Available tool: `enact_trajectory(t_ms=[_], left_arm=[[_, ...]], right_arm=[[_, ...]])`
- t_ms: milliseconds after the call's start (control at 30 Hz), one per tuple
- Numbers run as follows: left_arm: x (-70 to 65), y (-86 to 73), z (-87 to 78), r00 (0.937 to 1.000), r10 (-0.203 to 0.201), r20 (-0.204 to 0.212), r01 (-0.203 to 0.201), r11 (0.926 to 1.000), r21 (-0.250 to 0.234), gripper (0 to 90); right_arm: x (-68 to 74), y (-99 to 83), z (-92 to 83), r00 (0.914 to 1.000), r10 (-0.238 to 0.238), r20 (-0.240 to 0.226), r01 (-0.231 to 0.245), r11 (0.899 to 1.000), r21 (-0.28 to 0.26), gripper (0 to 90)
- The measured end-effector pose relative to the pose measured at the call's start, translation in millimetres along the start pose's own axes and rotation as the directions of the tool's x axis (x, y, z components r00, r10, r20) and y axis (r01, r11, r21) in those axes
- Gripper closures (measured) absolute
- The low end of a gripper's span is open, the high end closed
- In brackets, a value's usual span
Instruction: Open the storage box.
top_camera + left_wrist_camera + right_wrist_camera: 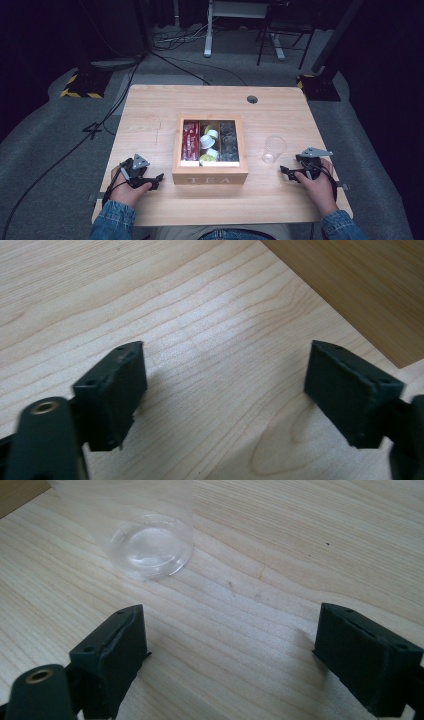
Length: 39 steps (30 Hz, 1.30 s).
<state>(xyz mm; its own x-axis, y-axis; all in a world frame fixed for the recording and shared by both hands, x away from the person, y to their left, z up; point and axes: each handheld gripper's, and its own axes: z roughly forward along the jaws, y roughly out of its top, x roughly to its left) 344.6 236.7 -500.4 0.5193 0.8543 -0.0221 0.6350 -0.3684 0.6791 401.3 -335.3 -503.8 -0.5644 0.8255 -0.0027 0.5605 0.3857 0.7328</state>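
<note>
both grippers, left [156,179] and right [286,172], rest spread and empty beside the tea box [210,176]; likely start, next reaching for the clear cup [273,149]

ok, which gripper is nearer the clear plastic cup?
Right. The right gripper sits open just beside the clear plastic cup; the left gripper sits open across the wooden tea box.

The plastic cup [145,530] is cut off by the frame's top.
</note>
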Motion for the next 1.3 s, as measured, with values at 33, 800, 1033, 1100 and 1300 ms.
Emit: enact_trajectory(t_ms=[33, 800, 1033, 1100, 1300], left_arm=[[0.1, 1.5, -1.5, 1.0000, 0.002, 0.002, -0.002, 1.0000, 0.006, 24.2], [-30.0, 40.5, -49.8, 0.9949, 0.067, 0.076, -0.058, 0.9922, -0.110, 28.3], [-46.2, 48.0, -57.0, 0.9844, 0.088, 0.153, -0.069, 0.9898, -0.125, 27.9], [-50.4, 49.2, -55.6, 0.9804, 0.094, 0.173, -0.072, 0.9896, -0.124, 27.8], [-58.3, 48.4, -48.1, 0.9734, 0.106, 0.204, -0.093, 0.9931, -0.072, 27.9]], right_arm=[[0.0, 0.0, 0.0, 1.0000, 0.000, 0.000, 0.000, 1.000, 0.000, 13.2], [0.0, -0.1, 0.0, 1.0000, -0.001, -0.001, 0.001, 1.000, 0.000, 13.2], [0.0, -0.2, -0.1, 1.0000, -0.002, -0.001, 0.002, 1.000, 0.000, 13.2], [0.1, -0.3, -0.1, 1.0000, -0.002, -0.001, 0.002, 1.000, -0.001, 13.2], [0.1, -0.6, -0.4, 1.0000, -0.003, -0.003, 0.003, 1.000, -0.001, 13.2]])
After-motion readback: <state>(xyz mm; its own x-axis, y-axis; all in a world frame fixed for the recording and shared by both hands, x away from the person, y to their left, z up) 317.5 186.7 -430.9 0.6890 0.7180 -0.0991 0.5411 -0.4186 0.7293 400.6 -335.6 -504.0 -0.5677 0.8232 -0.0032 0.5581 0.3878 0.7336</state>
